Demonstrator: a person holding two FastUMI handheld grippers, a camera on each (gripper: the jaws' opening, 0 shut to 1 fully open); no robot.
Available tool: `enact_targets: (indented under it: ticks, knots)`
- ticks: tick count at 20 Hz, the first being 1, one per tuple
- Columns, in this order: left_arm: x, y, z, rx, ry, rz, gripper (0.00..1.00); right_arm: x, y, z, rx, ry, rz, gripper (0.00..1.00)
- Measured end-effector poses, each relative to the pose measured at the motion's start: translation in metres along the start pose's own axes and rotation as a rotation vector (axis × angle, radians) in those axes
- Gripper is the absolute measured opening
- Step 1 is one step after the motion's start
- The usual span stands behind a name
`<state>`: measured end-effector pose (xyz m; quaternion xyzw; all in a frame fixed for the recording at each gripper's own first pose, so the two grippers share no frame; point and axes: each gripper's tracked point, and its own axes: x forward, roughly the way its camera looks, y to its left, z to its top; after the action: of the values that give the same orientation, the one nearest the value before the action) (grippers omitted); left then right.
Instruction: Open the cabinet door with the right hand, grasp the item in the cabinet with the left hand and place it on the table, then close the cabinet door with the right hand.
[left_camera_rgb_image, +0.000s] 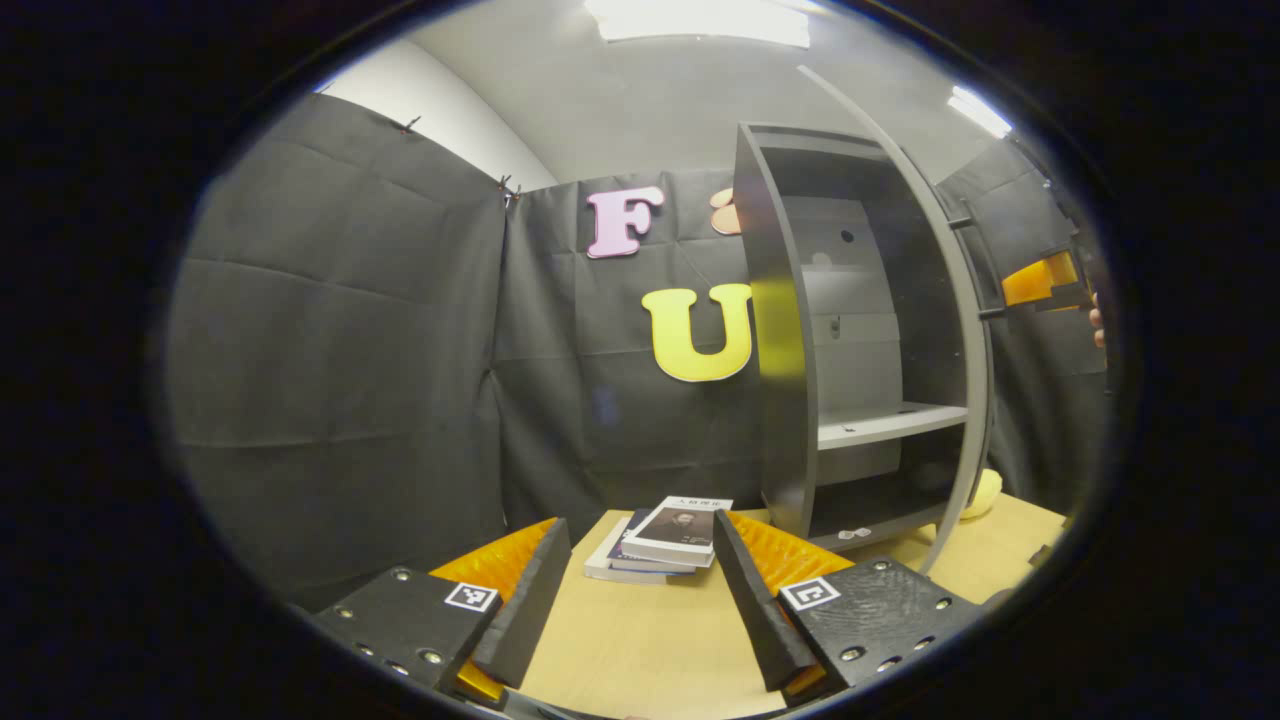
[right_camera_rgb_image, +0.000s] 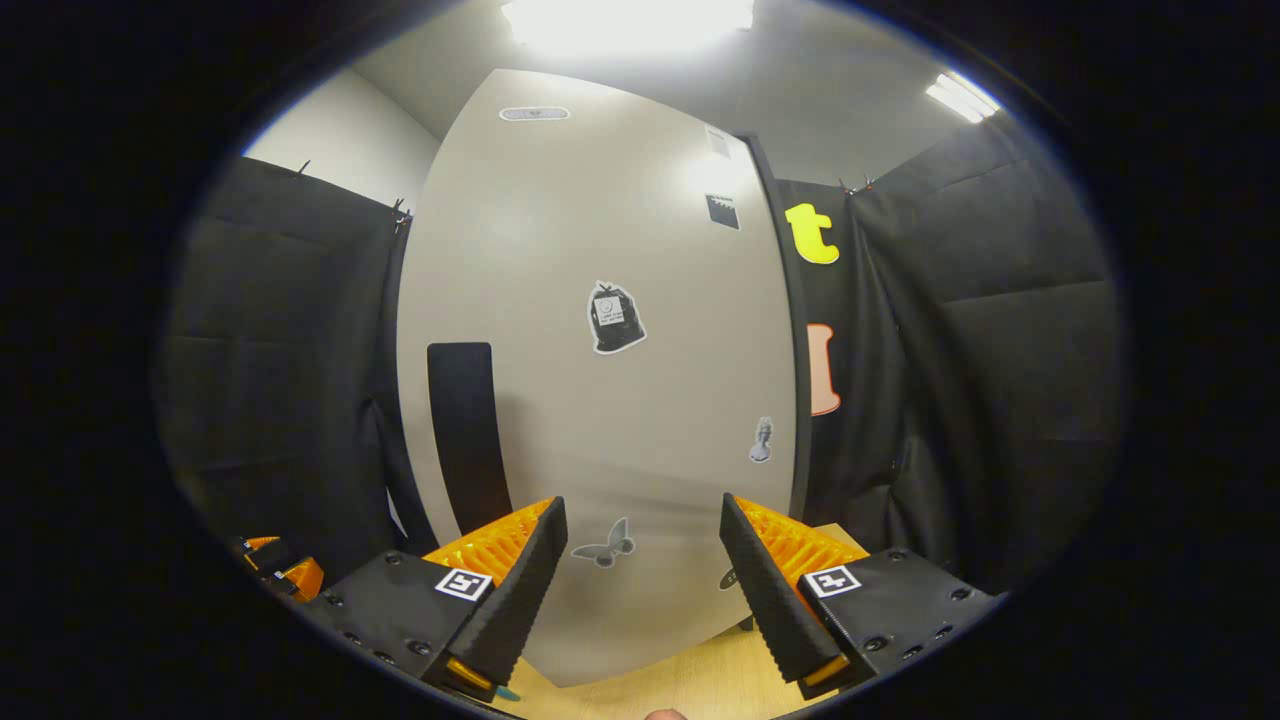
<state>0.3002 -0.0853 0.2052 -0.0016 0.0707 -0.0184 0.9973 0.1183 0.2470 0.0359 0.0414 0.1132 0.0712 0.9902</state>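
Left claw (left_camera_rgb_image: 640, 600) hovers released over the desk (left_camera_rgb_image: 650, 650), with the stacked books (left_camera_rgb_image: 665, 540) just beyond it. To their right the cabinet (left_camera_rgb_image: 860, 330) stands open, shelves apparently bare. Judgement: the books are the retrieved item, already placed. The right claw (right_camera_rgb_image: 640, 590), released, faces the cabinet door (right_camera_rgb_image: 600, 380). The closing step is in hand; next, push the door shut.

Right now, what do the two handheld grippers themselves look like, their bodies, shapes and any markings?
In the left gripper view, the left gripper has two wedge-shaped fingers with ribbed backing, mounted on black textured blocks dotted with screws. Each block carries a small square black-and-white marker tag. In the right gripper view, the right gripper is built the same way, with its own square tags.
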Motion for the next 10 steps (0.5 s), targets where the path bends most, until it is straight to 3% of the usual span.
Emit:
enact_targets:
  ticks: [5, 10]
  knots:
    - [0.001, -0.007, 0.009, 0.003, 0.005, -0.021, 0.87, 0.002, 0.006, -0.006, 0.008, 0.010, 0.022, 0.97]
    - [0.008, -0.045, 0.030, 0.022, -0.023, -0.057, 0.87, -0.015, -0.027, -0.001, -0.003, -0.008, 0.016, 0.98]
